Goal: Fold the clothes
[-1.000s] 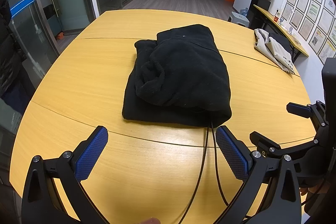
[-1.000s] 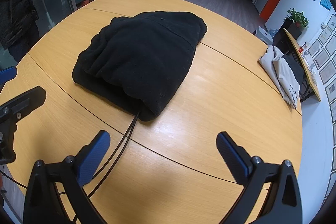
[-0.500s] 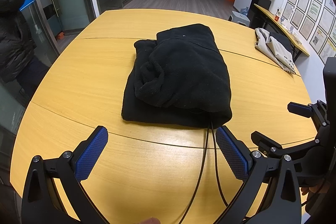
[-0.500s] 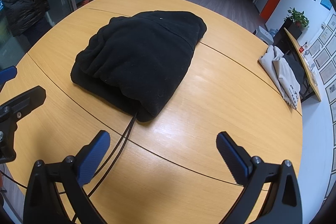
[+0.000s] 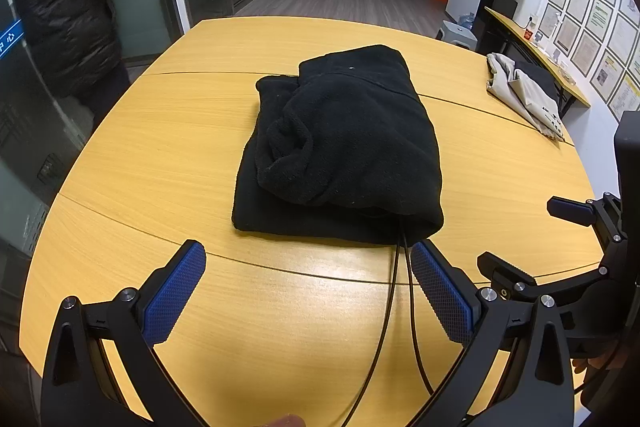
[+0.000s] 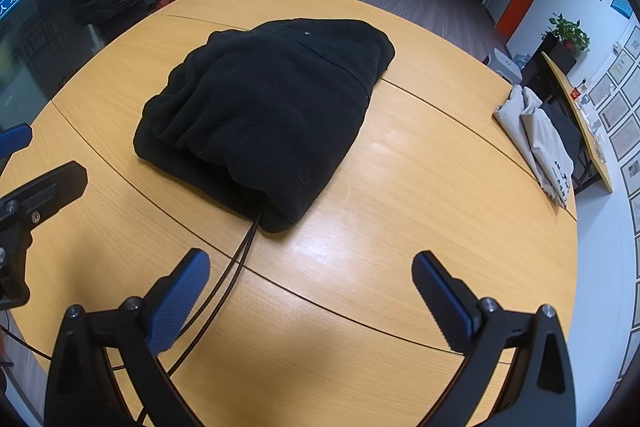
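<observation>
A black fleece garment (image 5: 344, 147) lies folded in a bundle in the middle of the yellow wooden table (image 5: 160, 155); it also shows in the right wrist view (image 6: 272, 111). Two thin black cords (image 5: 400, 291) run from its near edge toward me. My left gripper (image 5: 308, 291) is open and empty, just short of the garment's near edge. My right gripper (image 6: 310, 301) is open and empty, near the garment's near right corner. The right gripper's fingers (image 5: 568, 211) show at the right of the left wrist view.
A beige and dark folded garment (image 5: 528, 95) lies at the table's far right edge. A person in a black jacket (image 5: 68, 3) stands beside the table's far left, by glass doors. A side shelf (image 5: 536, 55) runs along the right wall.
The person in the black jacket has walked further into view at the left. The garment and both grippers have hardly moved.
</observation>
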Motion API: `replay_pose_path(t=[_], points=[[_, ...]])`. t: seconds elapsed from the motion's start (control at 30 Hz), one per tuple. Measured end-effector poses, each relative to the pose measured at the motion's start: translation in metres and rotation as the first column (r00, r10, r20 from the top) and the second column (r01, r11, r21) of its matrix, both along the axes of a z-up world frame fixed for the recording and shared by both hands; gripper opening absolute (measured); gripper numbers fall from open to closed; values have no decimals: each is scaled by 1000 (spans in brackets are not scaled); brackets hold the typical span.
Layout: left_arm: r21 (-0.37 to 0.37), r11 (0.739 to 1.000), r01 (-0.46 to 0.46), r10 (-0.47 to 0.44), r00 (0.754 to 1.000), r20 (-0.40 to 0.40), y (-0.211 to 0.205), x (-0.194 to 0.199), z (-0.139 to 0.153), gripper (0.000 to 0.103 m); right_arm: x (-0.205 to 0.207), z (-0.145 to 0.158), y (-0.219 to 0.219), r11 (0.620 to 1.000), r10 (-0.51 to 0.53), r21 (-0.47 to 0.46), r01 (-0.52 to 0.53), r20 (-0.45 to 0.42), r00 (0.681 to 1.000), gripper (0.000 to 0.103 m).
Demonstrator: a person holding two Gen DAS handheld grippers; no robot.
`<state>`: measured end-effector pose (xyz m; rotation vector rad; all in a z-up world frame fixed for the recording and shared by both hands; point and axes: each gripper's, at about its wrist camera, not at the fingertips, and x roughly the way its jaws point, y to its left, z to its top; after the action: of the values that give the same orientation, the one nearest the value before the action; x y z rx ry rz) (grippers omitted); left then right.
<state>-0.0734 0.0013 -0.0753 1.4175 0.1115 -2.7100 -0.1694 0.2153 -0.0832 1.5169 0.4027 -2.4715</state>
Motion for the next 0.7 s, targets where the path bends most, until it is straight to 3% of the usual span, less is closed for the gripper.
replay_pose_path(t=[0.7], points=[[-3,1000,0,0,1000,4,1,5,-1,103,5,0,0,1000,-1,-2,1,4,1000,103]])
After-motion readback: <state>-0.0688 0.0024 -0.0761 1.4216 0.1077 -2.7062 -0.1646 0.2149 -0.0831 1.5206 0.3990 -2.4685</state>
